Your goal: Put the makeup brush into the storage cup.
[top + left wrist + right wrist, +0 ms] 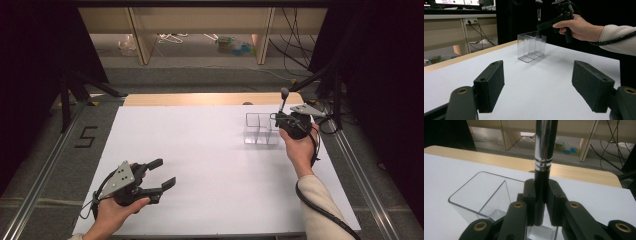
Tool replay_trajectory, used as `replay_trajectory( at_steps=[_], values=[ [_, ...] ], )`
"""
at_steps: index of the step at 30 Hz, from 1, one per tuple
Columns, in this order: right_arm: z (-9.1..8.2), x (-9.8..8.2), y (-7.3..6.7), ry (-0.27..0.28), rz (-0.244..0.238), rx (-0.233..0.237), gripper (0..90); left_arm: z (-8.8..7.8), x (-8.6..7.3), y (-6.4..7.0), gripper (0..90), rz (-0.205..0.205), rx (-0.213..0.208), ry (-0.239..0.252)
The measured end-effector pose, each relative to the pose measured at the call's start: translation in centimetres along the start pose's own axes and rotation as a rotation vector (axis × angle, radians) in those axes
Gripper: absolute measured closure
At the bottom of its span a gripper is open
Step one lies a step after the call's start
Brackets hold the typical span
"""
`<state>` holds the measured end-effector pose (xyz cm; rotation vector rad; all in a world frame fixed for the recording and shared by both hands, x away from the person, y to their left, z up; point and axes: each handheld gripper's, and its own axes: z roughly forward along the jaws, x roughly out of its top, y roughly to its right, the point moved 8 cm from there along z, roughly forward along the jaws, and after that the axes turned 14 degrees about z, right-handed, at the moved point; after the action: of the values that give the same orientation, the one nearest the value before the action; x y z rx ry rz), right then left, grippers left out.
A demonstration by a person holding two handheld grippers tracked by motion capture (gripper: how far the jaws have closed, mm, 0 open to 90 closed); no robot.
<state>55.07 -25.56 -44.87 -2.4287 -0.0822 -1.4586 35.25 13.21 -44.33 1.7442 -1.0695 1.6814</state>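
Observation:
My right gripper (pixel 278 119) is shut on a brush (pixel 284 100) with a black handle and a silver ferrule, held upright. In the right gripper view the pads clamp the black handle (pixel 541 195) and the silver part (pixel 545 142) rises above them. The brush hangs over the near end of a clear divided box (pixel 261 129) (pixel 481 192), its lower end at about rim height. My left gripper (pixel 165 172) rests at the front left of the table, far from the box, open with nothing between its pads (pixel 490 85). From there the box (pixel 531 46) and the right gripper (pixel 544 26) show ahead.
A white sheet (pixel 210 165) covers the table, with a wooden edge (pixel 200 99) at the back. Metal rails (pixel 45 170) run along both sides. Shelving legs and loose clutter (pixel 235 45) lie on the floor beyond. A cable (pixel 320 210) trails from the right sleeve.

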Motion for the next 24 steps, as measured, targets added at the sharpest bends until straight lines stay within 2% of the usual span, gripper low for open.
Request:
replay_trajectory(
  at_steps=[5, 16, 24],
  values=[
    [0.02, -0.06, 0.0, -0.001, 0.009, 0.007, 79.3, 0.01, -0.01, 0.02, 26.0, 0.001, -0.001, -0.001],
    [0.18, -0.31, 0.2, -0.011, 0.01, -0.008, 79.3, 0.02, -0.02, 0.03, 26.1, 0.001, -0.001, -0.001],
    [0.25, -0.41, 0.19, -0.014, 0.011, 0.002, 79.3, 0.02, -0.04, 0.01, 26.1, 0.001, 0.0, -0.003]
  ],
)
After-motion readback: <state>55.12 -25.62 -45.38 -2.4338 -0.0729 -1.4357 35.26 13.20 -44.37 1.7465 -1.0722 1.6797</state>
